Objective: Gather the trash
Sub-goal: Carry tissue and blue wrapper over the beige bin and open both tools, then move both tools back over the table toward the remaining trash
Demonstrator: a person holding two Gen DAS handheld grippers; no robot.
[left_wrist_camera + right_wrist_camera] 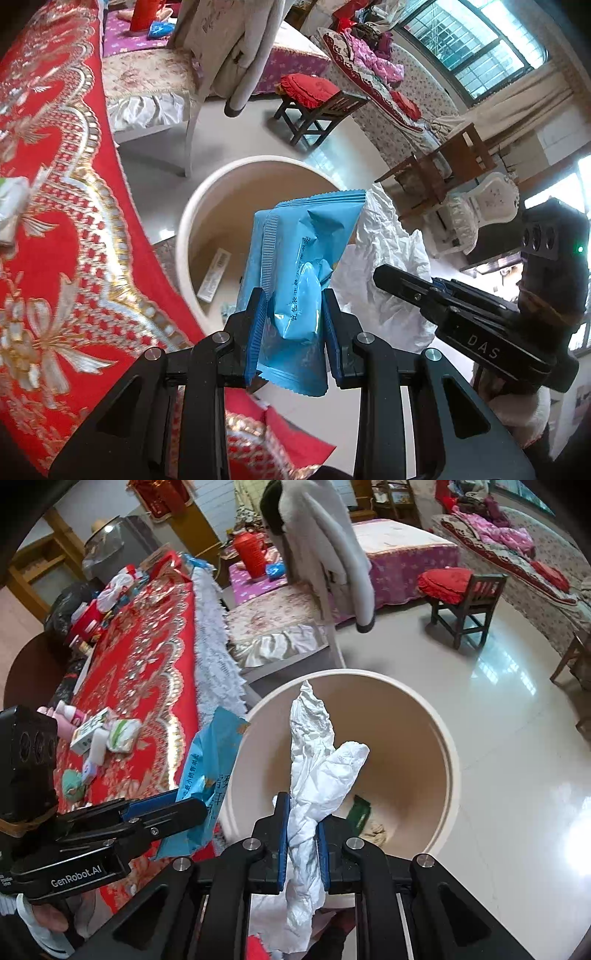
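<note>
Trash in hand: blue snack wrapper [299, 291] in the left gripper [293, 325], crumpled white tissue [314, 775] in the right gripper [303, 834].
Left jaws: narrowly parted, pads pressed on the wrapper's puffed middle — most of the packet stands up above them, centre of the left wrist view.
Right jaws: closed as tight as they go, pinching the twisted lower part of the tissue; its long tail rises toward the middle of the right wrist view.
Bin: round cream waste bin [448, 760] on the pale tiled floor, beside the red embroidered tablecloth [55, 221]. A green wrapper [358, 812] and other scraps already lie at the bottom.
Position: tissue sits over the bin's mouth; the blue wrapper appears near the rim on the table side, lower left of the right wrist view.
Risk one: letting the wrapper go now could drop it on the rim or floor, since it looks barely inside the opening.
Risk two: light tissue may cling to a pad or drift — it needs a clean release well inside.
Still on table: small packets and bottles [107, 734], middle left.
</note>
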